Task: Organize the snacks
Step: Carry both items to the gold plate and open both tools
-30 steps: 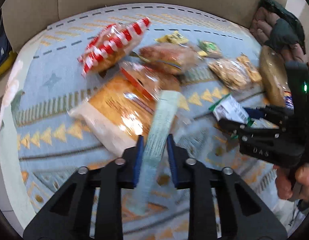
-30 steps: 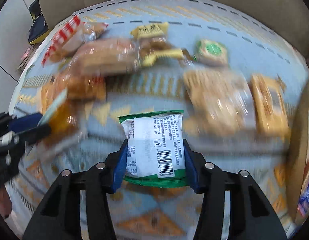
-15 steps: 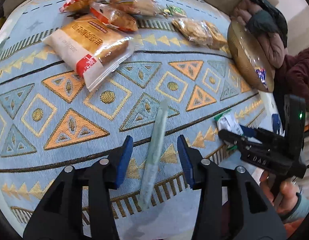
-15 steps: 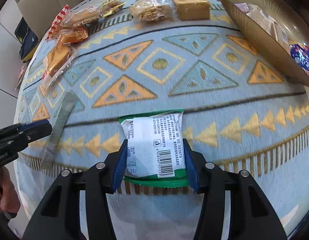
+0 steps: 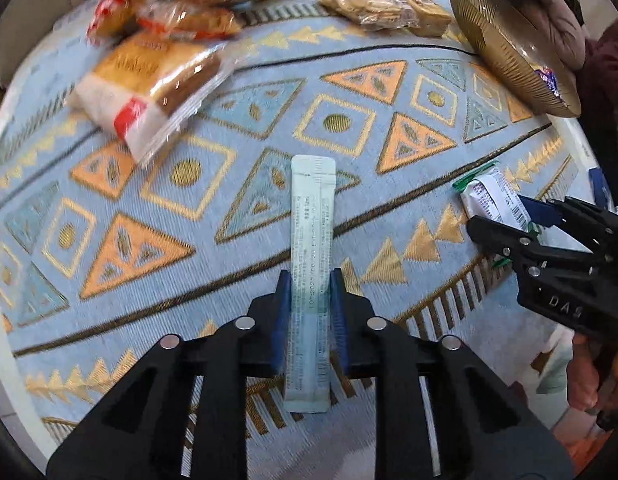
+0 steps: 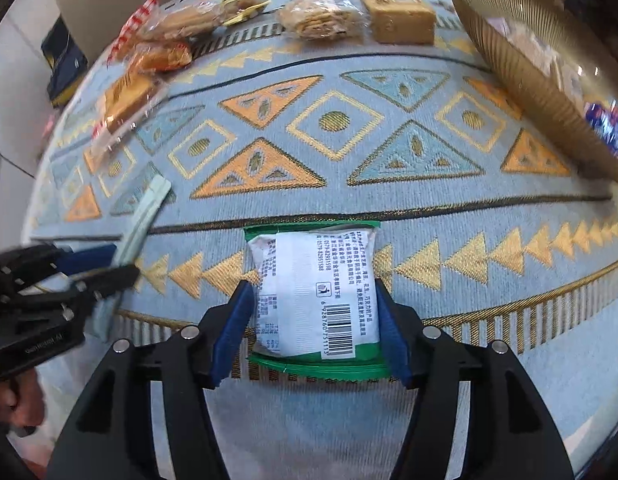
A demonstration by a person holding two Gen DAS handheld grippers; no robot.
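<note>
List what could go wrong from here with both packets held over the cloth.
1. The left tongs pinch the long pale stick packet near its lower part, so most of it sticks out forward; it may swing or slip.
2. The right tongs hold the green-edged packet by its sides; squeezing could crush the contents.
3. The gold bowl already holds snacks; dropped packets may slide off.

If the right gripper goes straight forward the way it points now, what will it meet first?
Probably only the patterned tablecloth. The right gripper, shut on the green-edged snack packet, points across bare cloth; the biscuit packs lie further along that line. Depth is unclear.
</note>
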